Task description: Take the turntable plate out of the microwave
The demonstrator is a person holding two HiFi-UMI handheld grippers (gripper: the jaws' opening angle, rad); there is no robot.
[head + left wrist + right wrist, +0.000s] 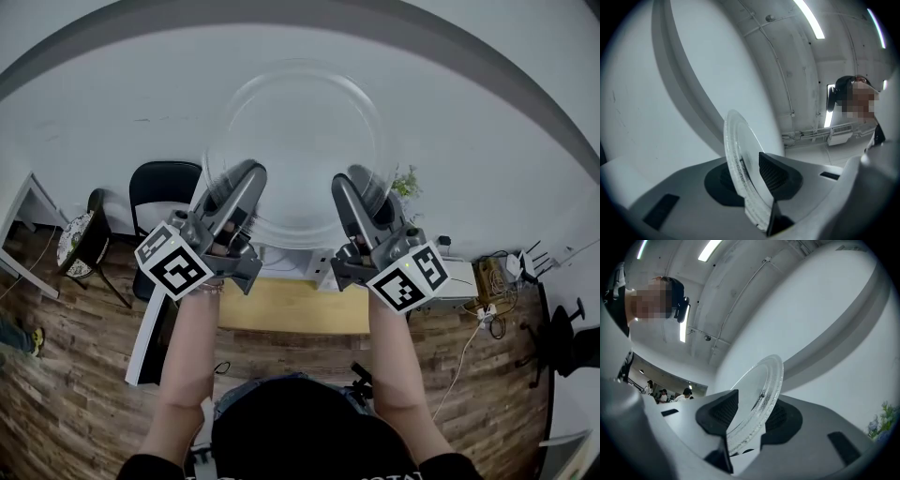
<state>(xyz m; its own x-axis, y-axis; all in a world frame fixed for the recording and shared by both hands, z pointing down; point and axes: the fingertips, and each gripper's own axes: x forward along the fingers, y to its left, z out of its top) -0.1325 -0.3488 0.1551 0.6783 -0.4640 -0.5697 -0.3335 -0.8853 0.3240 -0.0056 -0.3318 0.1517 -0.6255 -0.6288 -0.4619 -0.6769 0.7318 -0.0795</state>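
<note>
Between the left hand-held gripper [234,187] and the right hand-held gripper [361,192], lifted in front of a pale wall [112,84], is the clear glass turntable plate [295,141]. Each hand-held gripper holds one side of its rim. The left hand-held gripper's jaws are narrowed onto the plate's edge, with a ribbed pad [773,173] against the glass. The right hand-held gripper's jaws clamp the opposite edge the same way, and the plate leans up and away from them. Below both hand-held grippers lies a wooden counter [291,305], and a black chair [164,187] stands to the left of the left one.
</note>
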